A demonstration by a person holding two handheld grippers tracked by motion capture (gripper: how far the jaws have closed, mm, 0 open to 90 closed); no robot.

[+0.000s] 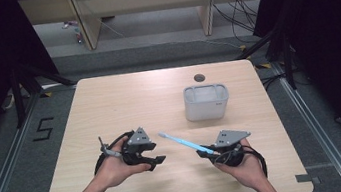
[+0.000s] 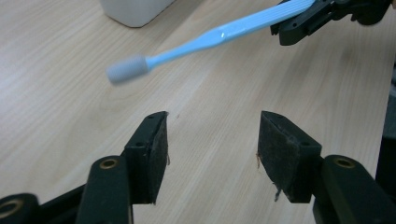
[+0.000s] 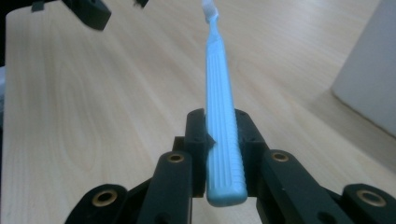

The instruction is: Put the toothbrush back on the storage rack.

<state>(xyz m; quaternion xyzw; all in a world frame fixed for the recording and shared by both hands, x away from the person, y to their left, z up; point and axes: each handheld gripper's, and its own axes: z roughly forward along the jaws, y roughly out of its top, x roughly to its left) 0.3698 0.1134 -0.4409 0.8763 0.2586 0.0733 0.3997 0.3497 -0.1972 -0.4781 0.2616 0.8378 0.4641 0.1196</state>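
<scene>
right gripper [image 3: 223, 140] clamps the blue toothbrush [image 3: 219, 84] by its handle; the bristle head blurs out. left gripper [image 2: 212, 144] jaws apart, nothing between them.

In the left gripper view the white container [image 2: 135, 10] is cut off by the top edge, and the toothbrush [image 2: 210, 37] head is blurred. In the right gripper view the brush head runs past the top edge, and the container [image 3: 371, 70] past the right edge.
</scene>
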